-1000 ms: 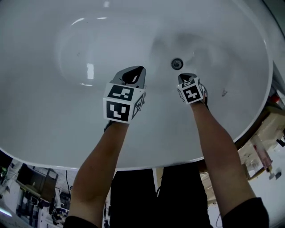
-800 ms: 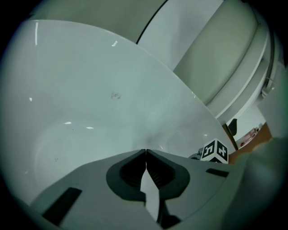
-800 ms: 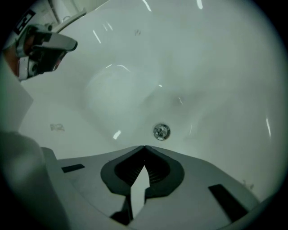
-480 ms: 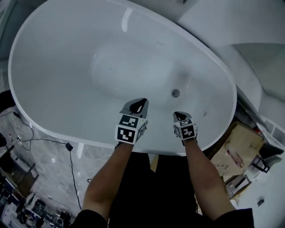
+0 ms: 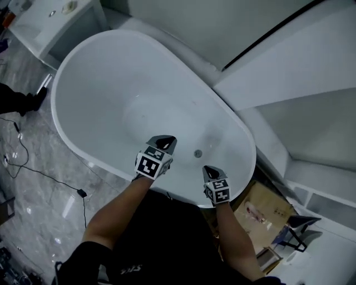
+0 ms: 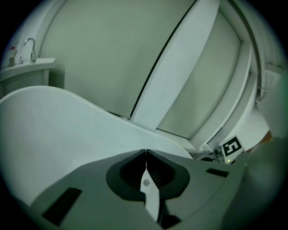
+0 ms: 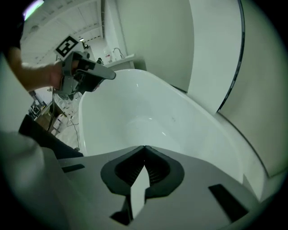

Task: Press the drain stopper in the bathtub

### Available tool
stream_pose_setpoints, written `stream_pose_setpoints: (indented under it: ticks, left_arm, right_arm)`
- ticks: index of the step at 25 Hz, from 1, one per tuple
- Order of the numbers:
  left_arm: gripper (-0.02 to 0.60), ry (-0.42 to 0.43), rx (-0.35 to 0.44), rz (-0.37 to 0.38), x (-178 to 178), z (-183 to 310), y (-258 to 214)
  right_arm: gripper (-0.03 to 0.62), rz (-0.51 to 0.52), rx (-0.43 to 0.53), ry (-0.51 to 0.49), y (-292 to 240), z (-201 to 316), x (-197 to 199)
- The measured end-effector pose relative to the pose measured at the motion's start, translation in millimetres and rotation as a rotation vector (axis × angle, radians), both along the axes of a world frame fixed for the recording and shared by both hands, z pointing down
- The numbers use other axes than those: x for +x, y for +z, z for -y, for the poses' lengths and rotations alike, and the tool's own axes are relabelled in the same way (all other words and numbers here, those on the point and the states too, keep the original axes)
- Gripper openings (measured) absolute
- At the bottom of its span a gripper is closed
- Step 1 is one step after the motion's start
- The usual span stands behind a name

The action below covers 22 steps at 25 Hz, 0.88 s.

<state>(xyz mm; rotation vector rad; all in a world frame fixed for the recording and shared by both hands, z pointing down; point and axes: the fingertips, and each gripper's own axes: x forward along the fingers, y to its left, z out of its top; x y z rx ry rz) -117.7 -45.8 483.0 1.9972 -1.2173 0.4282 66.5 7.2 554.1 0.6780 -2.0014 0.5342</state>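
Observation:
A white oval bathtub (image 5: 100,83) fills the middle of the head view. Its small round metal drain stopper (image 5: 197,153) sits in the tub floor near the near rim. My left gripper (image 5: 165,139) is shut and empty, held over the near rim to the left of the stopper. My right gripper (image 5: 209,168) is also shut and empty, just outside the rim, below and right of the stopper. In the left gripper view the jaws (image 6: 146,152) meet tip to tip over the tub rim (image 6: 67,117). The right gripper (image 7: 144,147) looks along the tub's inside (image 7: 148,117).
A grey marbled floor (image 5: 33,200) with a black cable (image 5: 39,172) lies left of the tub. A white ledge with a tap (image 5: 53,16) stands at the far left. Slanted white panels (image 5: 289,72) rise behind. A cardboard box (image 5: 261,211) sits at the tub's right end.
The view has drawn well back and up from the tub. Both grippers have come out of the basin, from beside the drain to the near rim. Both stay shut.

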Motion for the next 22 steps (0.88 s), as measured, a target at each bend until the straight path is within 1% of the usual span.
stream_pose_setpoints:
  ticks: [2,3,4,5,7,8,9,10,11,13,16,20,22]
  left_arm:
    - [0.017,0.06,0.01,-0.003,8.8,-7.9,-16.5]
    - [0.017,0.084,0.013,-0.004,12.9,-10.2,-22.5]
    - [0.017,0.103,0.017,-0.003,16.5,-11.2,-27.9]
    - [0.017,0.116,0.022,-0.004,20.0,-11.1,-33.5]
    - [0.017,0.131,0.037,-0.012,28.9,-9.7,-46.0]
    - [0.017,0.138,0.049,-0.018,34.3,-8.6,-53.1]
    - [0.017,0.146,0.063,-0.022,39.8,-7.2,-60.6]
    - [0.017,0.156,0.078,-0.022,44.8,-5.6,-68.4]
    - [0.017,0.165,0.093,-0.018,49.3,-3.7,-76.1]
    - [0.017,0.176,0.122,-0.004,56.1,1.4,-90.5]
    - [0.017,0.177,0.157,0.013,63.9,8.0,-112.4]
    - [0.017,0.155,0.212,0.037,76.8,10.1,-149.7]
    - [0.017,0.133,0.246,0.05,84.6,10.4,-169.4]
  right_arm:
    - [0.014,-0.018,0.024,0.015,-21.1,-18.5,16.3]
    - [0.014,-0.019,0.025,0.052,-27.4,-27.3,28.4]
    - [0.014,-0.007,0.013,0.119,-32.3,-36.0,42.6]
    - [0.014,0.021,-0.009,0.221,-37.1,-43.8,59.2]
    - [0.014,0.128,-0.052,0.513,-51.3,-52.0,98.7]
    - [0.014,0.185,-0.053,0.652,-61.9,-51.1,117.6]
    - [0.014,0.227,-0.038,0.744,-74.2,-47.6,132.3]
    - [0.014,0.247,-0.011,0.781,-86.7,-42.3,141.9]
    - [0.014,0.252,0.022,0.776,-98.9,-35.6,147.1]
    - [0.014,0.265,0.089,0.726,-123.6,-17.4,148.3]
    - [0.014,0.334,0.173,0.67,-164.6,10.3,142.5]
    - [0.014,0.389,0.258,0.561,-209.4,27.9,140.6]
    - [0.014,0.418,0.288,0.523,-226.4,35.1,144.8]
